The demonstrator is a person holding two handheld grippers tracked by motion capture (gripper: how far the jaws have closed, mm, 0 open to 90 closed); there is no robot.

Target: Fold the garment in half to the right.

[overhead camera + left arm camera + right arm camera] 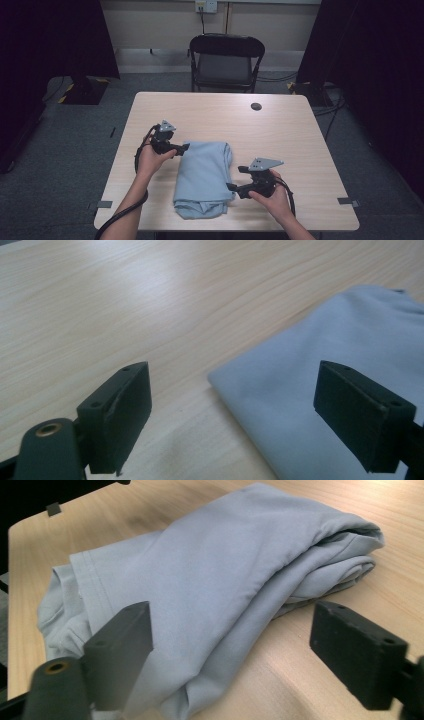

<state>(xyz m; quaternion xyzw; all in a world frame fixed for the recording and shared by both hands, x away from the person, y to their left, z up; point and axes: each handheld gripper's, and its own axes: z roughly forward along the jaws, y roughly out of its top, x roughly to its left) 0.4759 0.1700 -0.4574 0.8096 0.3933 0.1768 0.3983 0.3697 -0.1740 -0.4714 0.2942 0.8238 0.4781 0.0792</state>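
While a folded light-blue garment [204, 177] lay near the middle of the pale wooden surface [290, 135], a person held a tool in each hand on either side of it. The left tool [182, 149] hovered at the garment's far left corner, its jaws spread wide and gripping nothing; in the left gripper view [232, 410] one jaw stood over bare wood and the other over the cloth's smooth folded edge [320, 375], without pressing on it. The right tool [234, 189] sat just beside the garment's near right side, also released, its jaws parted and pointed at the fabric. In the right gripper view [230, 650] the garment [215, 570] appeared as a loosely rolled bundle, with a stitched hem toward the left of that view and stacked folds at the far end; one jaw stood in front of the cloth and the other over the wood, and nothing was held between them. The person's left hand [150, 160] and right hand [274, 197] entered from the near edge of the surface. Beyond the far edge stood an empty black folding chair [226, 60], and a small dark round cap [256, 106] was set into the surface near that edge.
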